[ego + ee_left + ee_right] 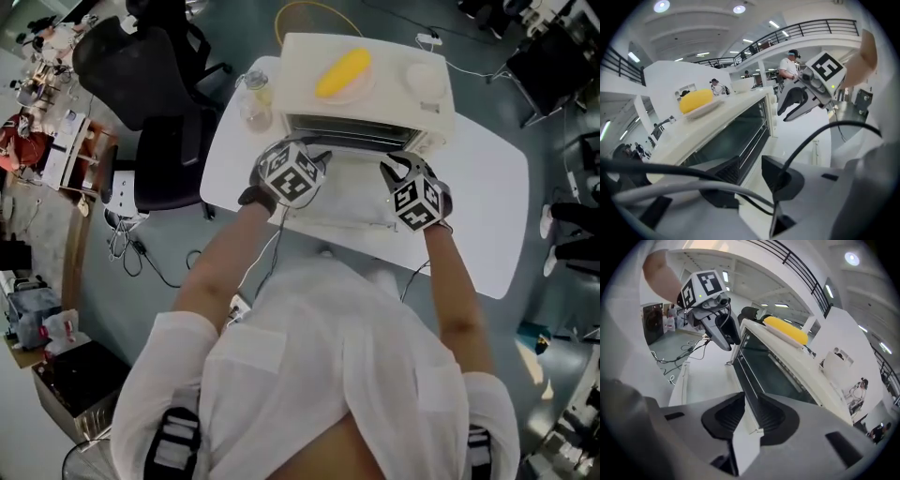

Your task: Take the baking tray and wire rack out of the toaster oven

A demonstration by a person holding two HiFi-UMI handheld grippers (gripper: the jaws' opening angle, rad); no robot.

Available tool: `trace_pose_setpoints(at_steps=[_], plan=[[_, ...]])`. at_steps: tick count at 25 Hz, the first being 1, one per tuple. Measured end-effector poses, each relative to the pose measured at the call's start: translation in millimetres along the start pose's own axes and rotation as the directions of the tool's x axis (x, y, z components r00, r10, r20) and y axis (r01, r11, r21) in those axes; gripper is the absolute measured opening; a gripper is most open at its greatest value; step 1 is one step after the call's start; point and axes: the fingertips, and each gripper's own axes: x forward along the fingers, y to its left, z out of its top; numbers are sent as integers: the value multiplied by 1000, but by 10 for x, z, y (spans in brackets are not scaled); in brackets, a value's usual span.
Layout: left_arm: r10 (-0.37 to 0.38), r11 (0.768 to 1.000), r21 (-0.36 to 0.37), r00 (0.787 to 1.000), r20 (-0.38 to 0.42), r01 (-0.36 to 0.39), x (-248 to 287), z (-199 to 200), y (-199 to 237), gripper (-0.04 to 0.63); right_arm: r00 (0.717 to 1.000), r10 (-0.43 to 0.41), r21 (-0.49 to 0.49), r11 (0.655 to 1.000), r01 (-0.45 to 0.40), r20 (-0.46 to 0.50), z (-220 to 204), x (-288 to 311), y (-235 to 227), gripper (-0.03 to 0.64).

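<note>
**Both grippers at the oven mouth, nothing lifted out yet**

I have the toaster oven (300, 94) ahead of me on the white table (487, 206), with a tool low at each of its front corners. The left gripper (750, 163) has its jaws well apart, and between them there is only a look into the dark oven mouth. The right gripper (749, 401) shows a narrower gap. A thin pale edge runs through it, which I take for the side of the dropped door (342, 192). The pads do not seem to press on that edge, so I count the right gripper as loose. One tool at each corner makes sense to me, because a wide, flat thing slides out level only if both sides come together.

The wire rack (347, 139) is inside the oven, and its bars show across the mouth in the head view. I cannot pick the baking tray out from it, so I judge the tray is under the rack or deeper in.

In front of the oven the table runs free to its near edge, with only the door lying over it. A glass jar (255, 98) stands just beside the oven's left wall, close to my left tool. On the oven's roof rest a plate (367, 86) with a corn cob (343, 72) and a small dish (424, 80). A jolt to the oven could shift them.
</note>
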Motion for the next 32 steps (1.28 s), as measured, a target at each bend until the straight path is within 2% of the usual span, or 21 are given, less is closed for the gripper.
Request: trace_pose_setpoints(at_steps=[3,6,12,17,26,32], plan=[[-16,995,94,998,-61,22,132,-69,79,134,999,-14,-75,997,12,-36,31,187,-37,109],[-29,990,132,993,-113,44,226,-175,80,152,995,-20,-140,990,7,-96,-29,347,-23,137],[43,974,225,984,-173,-3,424,-249,191,161,981,-123,-239,967,85,-148,-88,603,-187,143],[115,965,255,970,-214,-58,543,-282,333,161,969,-135,-267,961,77,-207,-176,804,-261,146],[101,957,290,947,-305,-8,795,-353,333,161,962,-113,-343,939,21,-249,-191,999,-326,140],[148,953,299,934,-325,-47,875,-365,401,160,956,-113,-371,929,5,-272,-225,1121,-341,129]])
